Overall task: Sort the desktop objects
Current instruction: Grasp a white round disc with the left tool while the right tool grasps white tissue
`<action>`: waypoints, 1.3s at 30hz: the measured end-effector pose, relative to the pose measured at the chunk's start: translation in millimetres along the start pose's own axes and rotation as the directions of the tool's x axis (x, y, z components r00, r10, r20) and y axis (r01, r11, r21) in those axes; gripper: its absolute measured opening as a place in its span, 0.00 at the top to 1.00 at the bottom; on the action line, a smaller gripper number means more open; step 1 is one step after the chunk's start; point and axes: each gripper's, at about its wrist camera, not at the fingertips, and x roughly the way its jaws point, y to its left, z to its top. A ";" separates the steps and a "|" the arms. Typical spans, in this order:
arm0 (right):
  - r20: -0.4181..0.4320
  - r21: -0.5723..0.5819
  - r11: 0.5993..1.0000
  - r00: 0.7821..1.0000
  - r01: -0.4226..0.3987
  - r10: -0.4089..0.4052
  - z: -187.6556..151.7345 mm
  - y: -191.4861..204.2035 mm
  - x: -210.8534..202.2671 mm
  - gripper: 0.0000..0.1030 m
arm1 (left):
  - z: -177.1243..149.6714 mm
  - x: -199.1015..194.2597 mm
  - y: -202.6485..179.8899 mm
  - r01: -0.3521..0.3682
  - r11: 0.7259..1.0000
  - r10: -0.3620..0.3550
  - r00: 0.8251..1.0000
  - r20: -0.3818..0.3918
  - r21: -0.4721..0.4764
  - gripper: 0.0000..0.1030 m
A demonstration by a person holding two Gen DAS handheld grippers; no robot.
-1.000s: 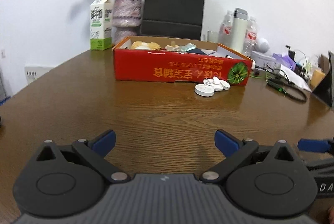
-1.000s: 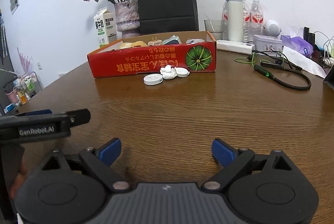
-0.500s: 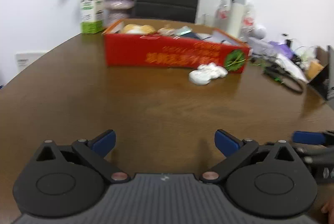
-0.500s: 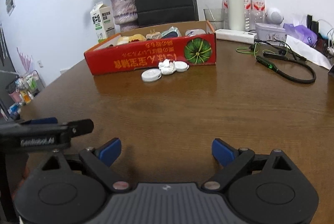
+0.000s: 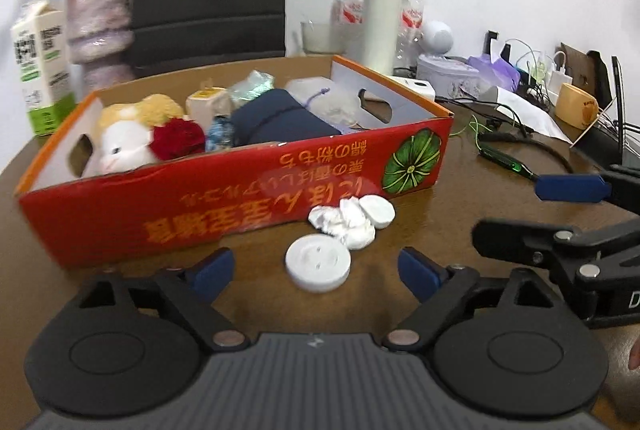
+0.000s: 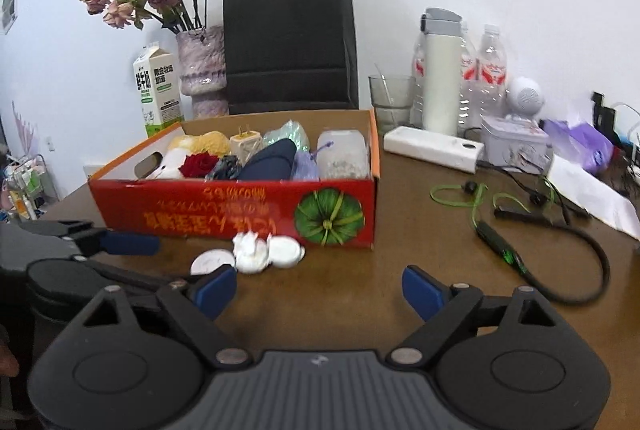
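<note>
Both claws hang released and empty, jaws just narrowing: left claw (image 5: 316,266) over the white disc (image 5: 318,262), right claw (image 6: 318,288) nearby. Crumpled paper (image 5: 346,224) awaits beside the already well-filled red box (image 5: 224,197) on the table (image 6: 360,294).

The brown round table (image 6: 360,310) has a glossy wood-grain finish. The red printed cardboard box (image 6: 240,205) is smooth outside, with raw brown board inside. The white round disc (image 5: 318,262) looks like smooth matt plastic. The crumpled white paper wad (image 5: 344,226) is creased. The black paper bag (image 6: 288,37) is matt.
</note>
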 end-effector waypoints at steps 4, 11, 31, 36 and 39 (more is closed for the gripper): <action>-0.003 0.006 1.000 1.000 -0.023 0.023 8.5 0.2 16.4 0.20 | 0.1 15.0 7.3 0.015 0.999 -0.016 0.999 -0.035 -0.045 0.38; -0.022 -0.059 0.996 0.998 -0.068 0.067 8.5 24.2 37.4 0.36 | -11.8 -3.0 24.3 0.015 0.997 -0.017 1.000 -0.023 -0.076 0.61; -0.067 -0.119 0.990 0.995 -0.081 0.074 -19.3 71.8 31.9 0.82 | -40.2 -70.6 42.2 -0.080 0.984 0.084 0.996 0.020 -0.157 0.61; -0.061 -0.005 0.995 0.993 -0.097 0.097 -56.7 67.7 -35.0 0.82 | -65.0 -104.2 20.9 -0.058 0.988 0.063 0.998 0.030 -0.145 0.61; -0.016 -0.070 0.997 0.999 -0.040 0.039 -67.2 71.6 -69.3 0.82 | -80.5 -119.4 8.6 -0.063 0.991 0.066 0.997 0.028 -0.122 0.61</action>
